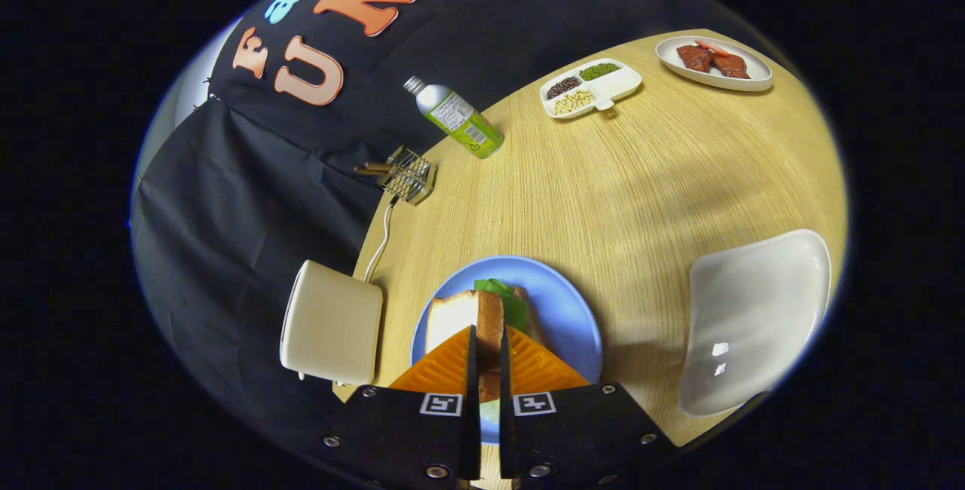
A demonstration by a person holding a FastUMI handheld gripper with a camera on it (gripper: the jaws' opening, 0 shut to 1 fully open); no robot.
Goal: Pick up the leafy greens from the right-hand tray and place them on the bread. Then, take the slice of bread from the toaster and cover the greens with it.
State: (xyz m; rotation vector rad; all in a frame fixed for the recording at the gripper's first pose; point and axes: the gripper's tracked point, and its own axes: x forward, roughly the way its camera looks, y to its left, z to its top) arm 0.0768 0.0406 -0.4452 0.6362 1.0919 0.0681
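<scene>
The wooden table (648, 173) carries everything. To the right of the fingers lies the white tray (754, 316), now bare, which suggests the greens are already moved. The toaster (332, 322) stands left of the blue plate (565, 301). On that plate the leafy greens (507, 298) rest on bread. The claw (488, 354) is nearly closed, pinching a bread slice (464, 316) edgewise just above the greens, apparently to cover them.

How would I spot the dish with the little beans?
Start at the wooden table; at its far side, beyond the tongs, sits a white divided dish between a green bottle and a plate of meat. It alone has compartments.
</scene>
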